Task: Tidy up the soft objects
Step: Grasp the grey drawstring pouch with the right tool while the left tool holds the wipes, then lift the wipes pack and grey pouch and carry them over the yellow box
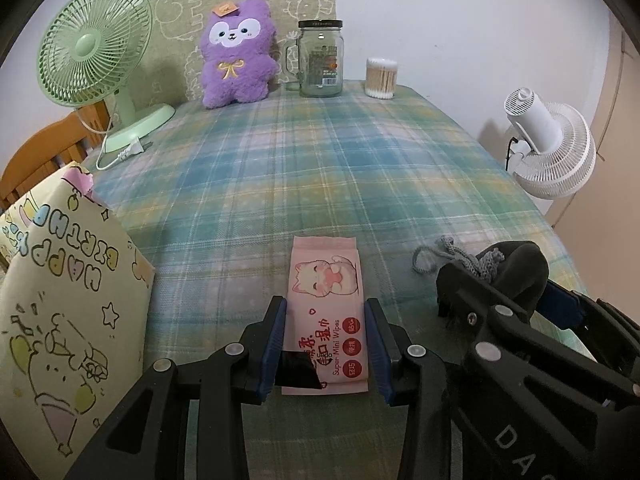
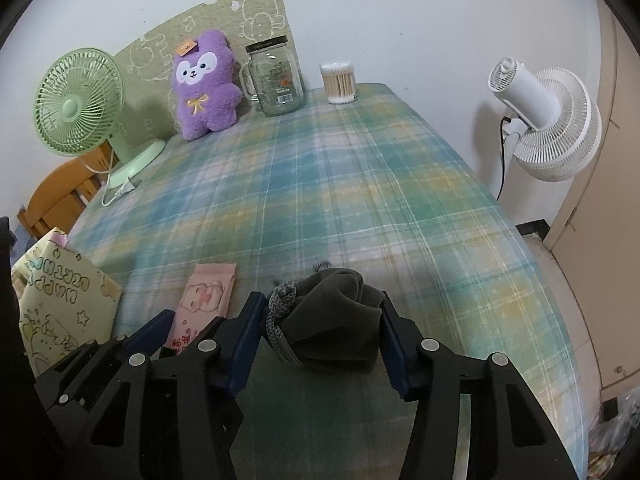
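A pink pack of mini wipes (image 1: 326,312) with a cat picture lies between the blue pads of my left gripper (image 1: 326,308), which grips its sides just above the plaid tablecloth (image 1: 304,168). The pack also shows in the right wrist view (image 2: 206,300). My right gripper (image 2: 322,304) is shut on a dark grey fabric pouch (image 2: 336,320) with a grey knitted cord (image 2: 280,312); it shows at the right of the left wrist view (image 1: 516,268). A purple plush toy (image 1: 238,56) stands at the far edge, also in the right wrist view (image 2: 206,84).
A yellow "Happy Birthday" gift bag (image 1: 60,300) stands at the near left. At the back stand a green desk fan (image 1: 94,44), a glass mason jar (image 1: 320,60) and a cotton swab box (image 1: 381,78). A white fan (image 1: 552,144) stands off the table's right side.
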A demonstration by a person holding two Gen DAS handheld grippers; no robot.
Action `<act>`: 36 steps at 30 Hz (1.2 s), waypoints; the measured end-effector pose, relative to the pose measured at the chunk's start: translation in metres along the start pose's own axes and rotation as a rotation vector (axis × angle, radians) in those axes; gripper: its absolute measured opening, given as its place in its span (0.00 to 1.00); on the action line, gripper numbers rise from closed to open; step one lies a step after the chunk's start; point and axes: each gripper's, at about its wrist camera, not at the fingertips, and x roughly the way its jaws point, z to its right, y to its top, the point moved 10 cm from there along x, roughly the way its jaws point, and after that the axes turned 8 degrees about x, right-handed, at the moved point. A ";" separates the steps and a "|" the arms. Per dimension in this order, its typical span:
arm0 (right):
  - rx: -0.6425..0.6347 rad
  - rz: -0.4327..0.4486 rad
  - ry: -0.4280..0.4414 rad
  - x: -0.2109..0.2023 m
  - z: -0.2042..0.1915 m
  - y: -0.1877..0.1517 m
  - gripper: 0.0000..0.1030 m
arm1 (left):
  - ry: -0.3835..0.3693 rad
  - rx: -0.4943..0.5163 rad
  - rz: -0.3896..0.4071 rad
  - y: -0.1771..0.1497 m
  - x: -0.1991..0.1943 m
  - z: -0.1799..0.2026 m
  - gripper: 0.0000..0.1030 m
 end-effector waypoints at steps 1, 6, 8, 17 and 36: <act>0.005 0.000 -0.001 -0.002 0.001 -0.001 0.55 | -0.002 0.003 0.000 -0.001 -0.001 0.001 0.38; 0.021 0.001 -0.003 -0.012 0.005 -0.008 0.55 | 0.013 0.025 0.015 -0.004 -0.012 0.007 0.38; 0.029 0.001 -0.003 -0.016 0.008 -0.011 0.55 | -0.004 0.026 0.012 -0.007 -0.015 0.011 0.38; 0.071 0.009 -0.027 -0.040 0.023 -0.025 0.54 | -0.040 0.048 0.018 -0.017 -0.033 0.030 0.38; 0.095 0.088 -0.058 -0.097 0.033 -0.031 0.54 | -0.061 0.057 0.057 -0.026 -0.080 0.047 0.38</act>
